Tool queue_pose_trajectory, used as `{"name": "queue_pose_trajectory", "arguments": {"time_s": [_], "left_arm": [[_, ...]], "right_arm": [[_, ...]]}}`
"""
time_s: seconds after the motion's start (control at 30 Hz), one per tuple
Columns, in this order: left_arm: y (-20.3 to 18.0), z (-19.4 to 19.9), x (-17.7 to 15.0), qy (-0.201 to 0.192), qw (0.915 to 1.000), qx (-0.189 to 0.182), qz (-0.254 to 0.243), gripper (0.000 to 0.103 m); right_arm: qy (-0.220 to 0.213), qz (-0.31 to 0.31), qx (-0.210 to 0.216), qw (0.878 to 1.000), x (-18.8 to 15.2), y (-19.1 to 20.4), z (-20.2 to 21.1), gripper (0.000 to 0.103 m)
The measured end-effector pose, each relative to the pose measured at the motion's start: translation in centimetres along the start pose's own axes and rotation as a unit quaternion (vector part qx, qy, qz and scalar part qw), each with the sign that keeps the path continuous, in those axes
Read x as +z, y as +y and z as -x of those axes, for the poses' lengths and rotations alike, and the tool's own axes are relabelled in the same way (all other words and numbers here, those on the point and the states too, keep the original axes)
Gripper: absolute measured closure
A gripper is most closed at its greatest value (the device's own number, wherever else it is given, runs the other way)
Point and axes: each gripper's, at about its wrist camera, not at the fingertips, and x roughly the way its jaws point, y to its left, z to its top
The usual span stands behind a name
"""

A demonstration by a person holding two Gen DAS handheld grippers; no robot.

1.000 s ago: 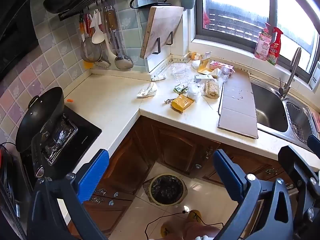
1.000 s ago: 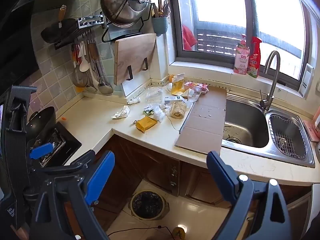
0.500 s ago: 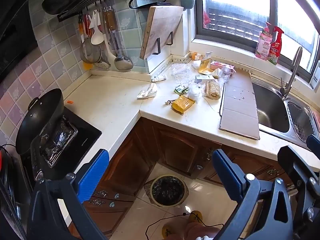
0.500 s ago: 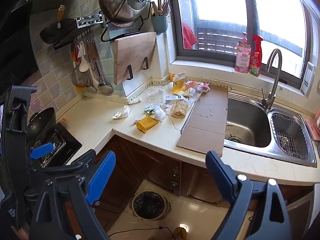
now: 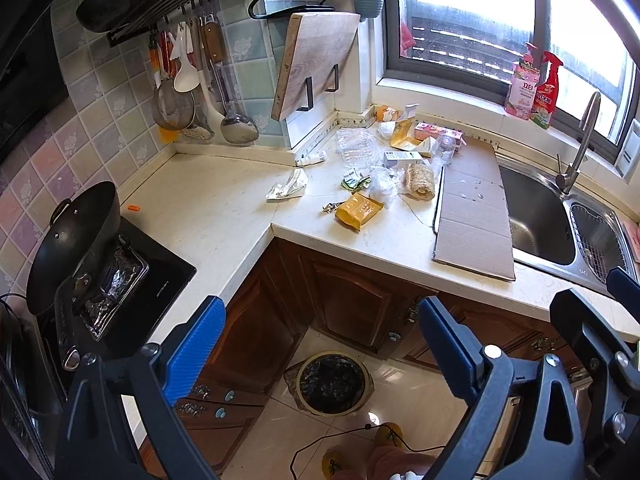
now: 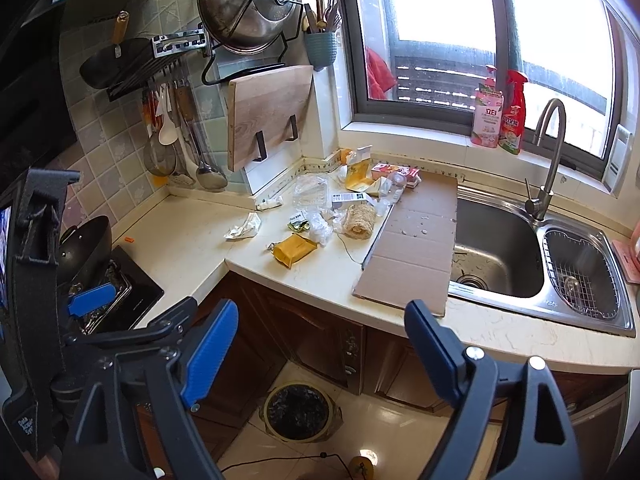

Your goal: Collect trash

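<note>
Left gripper [image 5: 320,336]: seen at the bottom of the left wrist view; the jaws are released and have just been narrowing slightly, with nothing between them, only cabinet doors and floor behind.
Right gripper [image 6: 320,340]: seen at the bottom of the right wrist view; the jaws are spread wide and nothing is grasped.
Bin [image 5: 332,384]: a round bin lined with a dark bag is seen on the tiled floor, low in the frame between the blue fingers, in front of the brown cabinets.
Bench [image 5: 224,216]: a pale L-shaped bench fills the middle of both views.
Trash [image 5: 384,160]: a scatter of wrappers, clear plastic and small boxes is gathered on the bench in the corner under the window, centre of the frame.
Yellow packet [image 5: 358,210]: laid nearest the bench edge, just below the scatter.
Crumpled white wrapper [image 5: 288,189]: laid apart, left of the scatter.
Straw-coloured roll [image 5: 419,181]: laid just beside the cardboard.
Cardboard sheet [image 5: 474,216]: laid flat, right of the trash, its right side overhanging the sink.
Sink [image 6: 500,256]: steel, at the right of the frame, with a wire basket in its right basin.
Wok [image 5: 72,244]: black, on the hob at the left edge.
Cutting board [image 5: 316,60]: hung on wall hooks, upper centre.
</note>
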Motion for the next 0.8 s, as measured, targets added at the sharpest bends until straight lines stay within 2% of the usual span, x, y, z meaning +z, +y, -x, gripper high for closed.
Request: {"name": "queue_pose_trajectory", "arguments": {"time_s": [0.33,0.8], "left_arm": [[-0.1,-0.4,0.3,0.002,1.0000,0.005,-0.002,0.008],[-0.5,-1.2,0.8,0.008,0.9999,-0.008,-0.009,0.008]], "right_arm": [[0.004,0.002,-0.001,1.000,0.2,0.3,0.0,0.022],[0.012,-0.007,-0.006,1.000,0.4,-0.4,-0.7,0.022]]}}
